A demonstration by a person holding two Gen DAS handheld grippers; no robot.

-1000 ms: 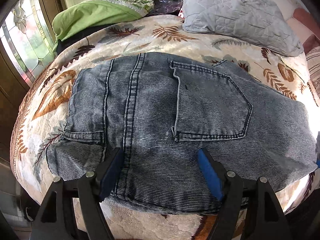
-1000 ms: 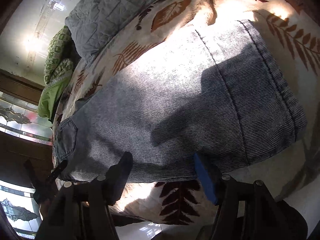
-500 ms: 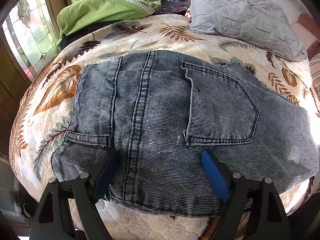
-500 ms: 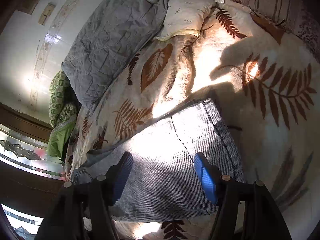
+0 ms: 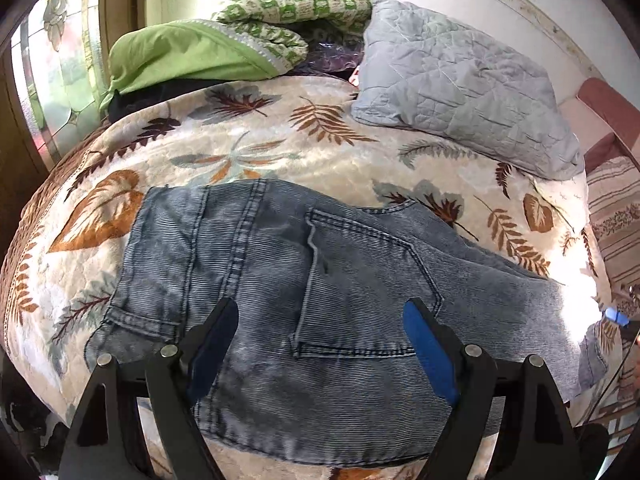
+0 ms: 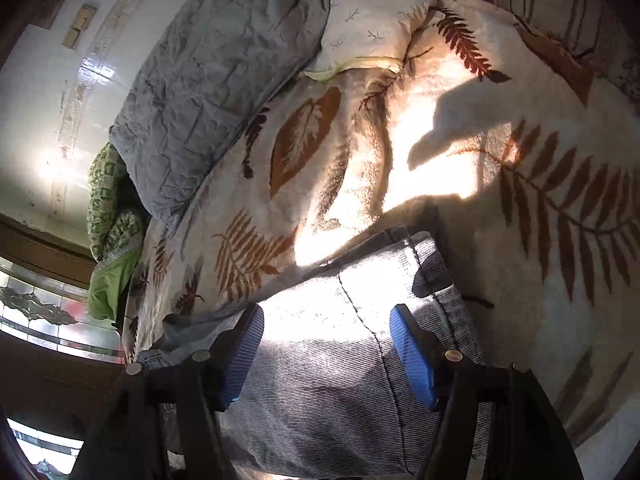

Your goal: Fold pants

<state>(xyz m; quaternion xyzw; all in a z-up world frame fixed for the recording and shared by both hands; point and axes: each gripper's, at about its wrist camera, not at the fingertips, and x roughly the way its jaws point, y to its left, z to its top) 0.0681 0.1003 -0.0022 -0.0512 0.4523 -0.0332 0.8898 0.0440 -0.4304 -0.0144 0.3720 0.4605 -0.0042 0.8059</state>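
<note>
Faded blue jeans [image 5: 280,280] lie flat across a leaf-patterned bedspread [image 5: 280,148], back pocket [image 5: 360,288] facing up, waistband at the left. My left gripper [image 5: 320,324] is open and hovers over the seat of the jeans near the bed's front edge. My right gripper [image 6: 326,328] is open over the hem end of the legs [image 6: 340,360], which lies in bright sunlight. A blue tip of the right gripper [image 5: 616,316] shows at the far right of the left wrist view.
A grey quilted pillow [image 5: 460,92] and a green patterned bedding pile [image 5: 224,52] sit at the head of the bed. A cream pillow [image 6: 372,28] lies beside the grey one. A stained-glass window [image 5: 52,80] is on the left. A striped cover [image 5: 616,216] lies at the right.
Both grippers have pulled back and tilted up. The left view shows more of the pillows; the right view has slid along the legs to the hem end. Both stayed open.
</note>
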